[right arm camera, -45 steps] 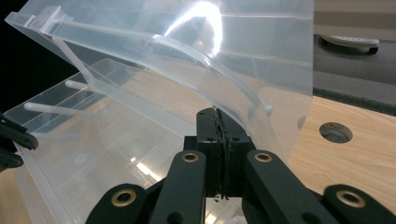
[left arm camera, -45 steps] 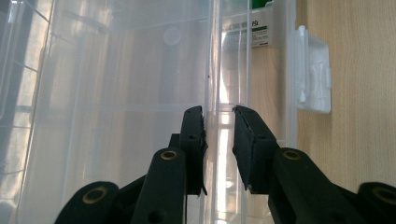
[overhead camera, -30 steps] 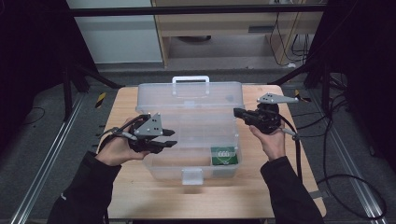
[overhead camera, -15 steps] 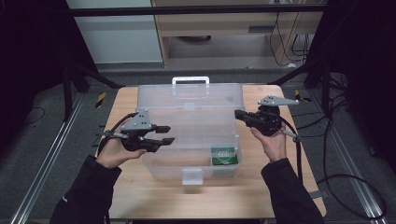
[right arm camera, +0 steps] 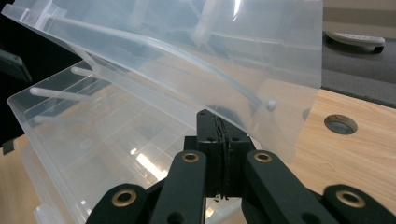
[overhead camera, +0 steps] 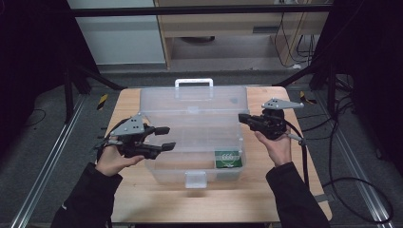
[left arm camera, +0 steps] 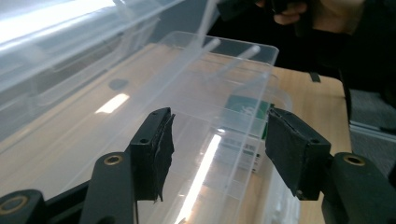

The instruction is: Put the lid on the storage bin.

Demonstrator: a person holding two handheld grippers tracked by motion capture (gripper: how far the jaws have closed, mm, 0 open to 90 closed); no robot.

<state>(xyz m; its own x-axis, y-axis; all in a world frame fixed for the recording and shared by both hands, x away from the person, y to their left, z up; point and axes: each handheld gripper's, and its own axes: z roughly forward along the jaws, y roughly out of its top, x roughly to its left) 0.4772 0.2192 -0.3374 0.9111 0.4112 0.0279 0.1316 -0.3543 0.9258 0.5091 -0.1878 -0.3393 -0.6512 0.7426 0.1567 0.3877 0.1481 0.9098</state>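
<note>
On the worktop: a wooden worktop [overhead camera: 157, 199] carries a clear plastic organiser box [overhead camera: 190, 142], which sits at its middle and takes up most of its width.
Box: see-through, with a base split by thin dividers into compartments; a white latch tab at the near edge and a white carry handle [overhead camera: 193, 82] at the far edge.
Lid: the clear lid [right arm camera: 196, 51] is raised, tilted up over the base; in the right gripper view its edge sweeps just above the jaw tips.
Right gripper [overhead camera: 243, 118]: held at the box's right side, jaws pressed together with no gap between the pads; their tips sit at the lid's right edge, though whether they pinch it I cannot tell.
Left gripper [overhead camera: 166, 138]: held at the box's left side, jaws set wide apart and holding nothing; they hang over the left rim of the base without touching it.
Green packet [overhead camera: 228, 158]: a small green-and-white labelled packet lies in the near right compartment of the base; in the left gripper view it shows between the jaws, farther off.
Around: a round hole [right arm camera: 340, 124] in the worktop right of the box; cables on the floor at the right.
</note>
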